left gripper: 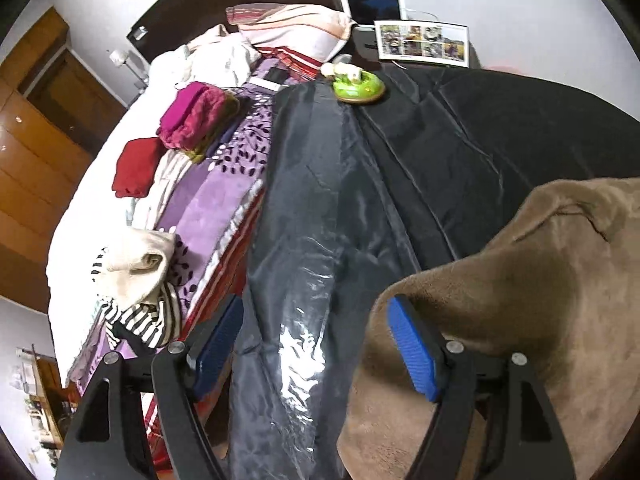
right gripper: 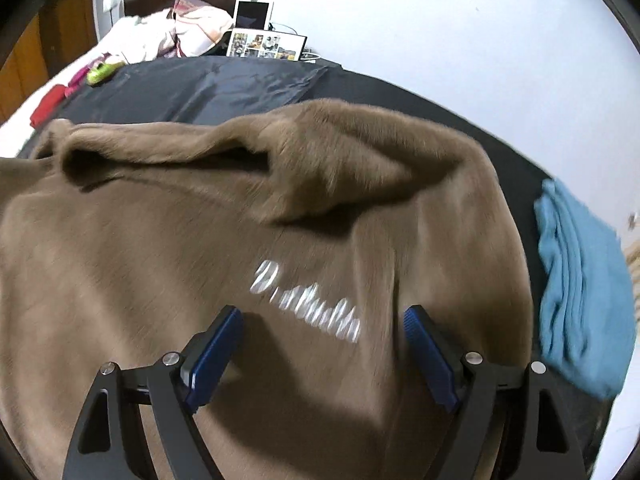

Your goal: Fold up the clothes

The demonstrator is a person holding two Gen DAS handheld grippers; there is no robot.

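Both tools, left tool (left gripper: 316, 344) and right tool (right gripper: 322, 344), are spread wide and empty; the brown fleece garment (right gripper: 280, 208) lies below and ahead of them. A bunched fold ahead may be trapped if flattening is skipped.

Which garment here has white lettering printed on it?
The brown fleece garment spread on the dark sheet; the folded blue one beside it and the red one are plain.

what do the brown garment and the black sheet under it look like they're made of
Brown garment: looks like fleece or brushed knit, matte, with a fuzzy nap along its folded edges; the white print on it is too blurred to read. Black sheet: looks like a thin synthetic or satin-type woven, smooth and slightly glossy, with sharp creases and bright sheen streaks. The exact fibre cannot be told for either.
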